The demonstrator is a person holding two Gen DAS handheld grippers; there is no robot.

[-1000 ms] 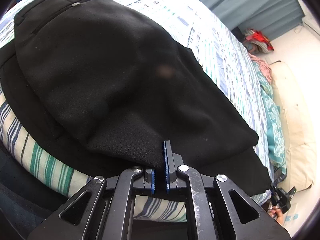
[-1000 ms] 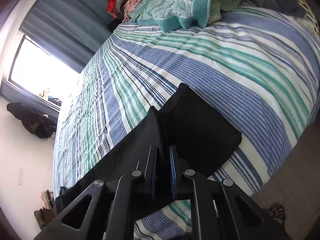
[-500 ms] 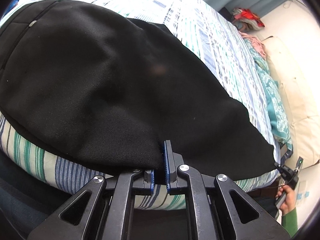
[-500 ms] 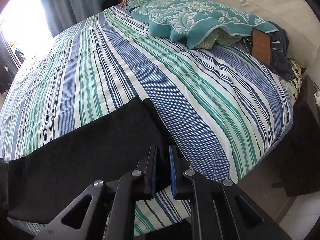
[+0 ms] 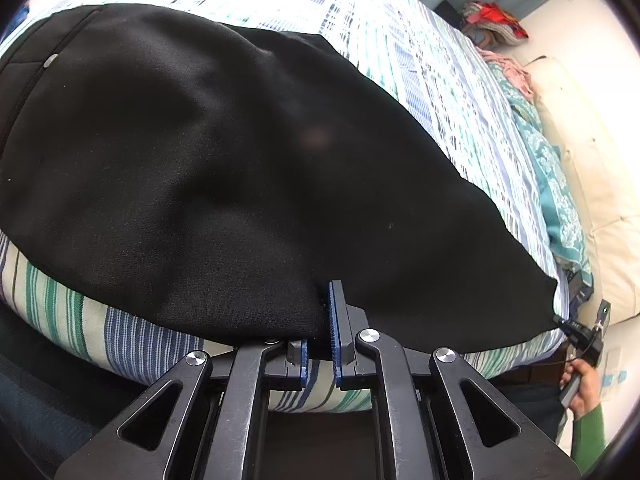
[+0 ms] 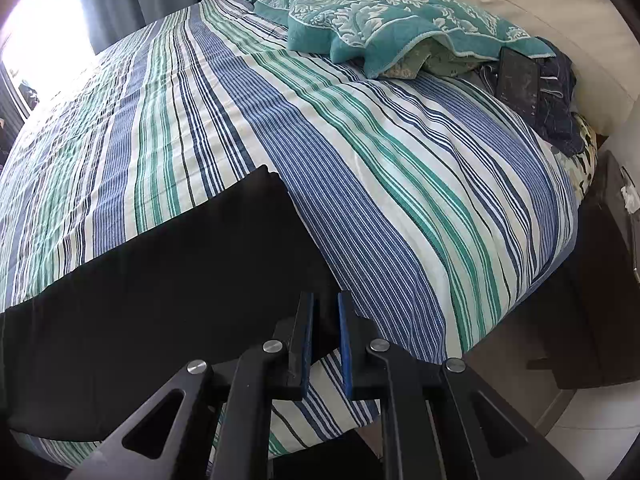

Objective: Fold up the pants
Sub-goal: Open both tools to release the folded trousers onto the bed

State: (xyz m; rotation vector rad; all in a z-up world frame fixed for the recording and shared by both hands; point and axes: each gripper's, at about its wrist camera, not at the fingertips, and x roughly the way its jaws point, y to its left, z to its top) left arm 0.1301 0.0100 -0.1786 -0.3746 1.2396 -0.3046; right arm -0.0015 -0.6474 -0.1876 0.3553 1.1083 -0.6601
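1. Left claw [image 5: 320, 320] has its blue pads closed to a narrow slot, and the near hem of the black pants [image 5: 240, 160] sits in that slot, so I judge it pinched there. Right claw [image 6: 325, 320] shows a slightly wider slot with black fabric between its pads at the leg end; a light pinch, though I cannot tell how firm.
2. Pants lie spread along the near edge of the bed [image 6: 400, 184], waistband with its button [image 5: 51, 60] at the left, leg end at the right, near hem just over the mattress edge.
3. Risks, as I judge them:
   - Thin bites at the hem could slip once the cloth is lifted, dropping one end and skewing the fold.
   - Uneven lifting between the two claws would twist the legs out of line.
   - Fabric already at the edge could slide off the bed toward the floor.
   - A pad could snag the striped sheet and drag it along.
4. Farther off, the teal blanket [image 6: 392, 12] and dark tablet [image 6: 518, 80] near the headboard lie well apart from the pants.
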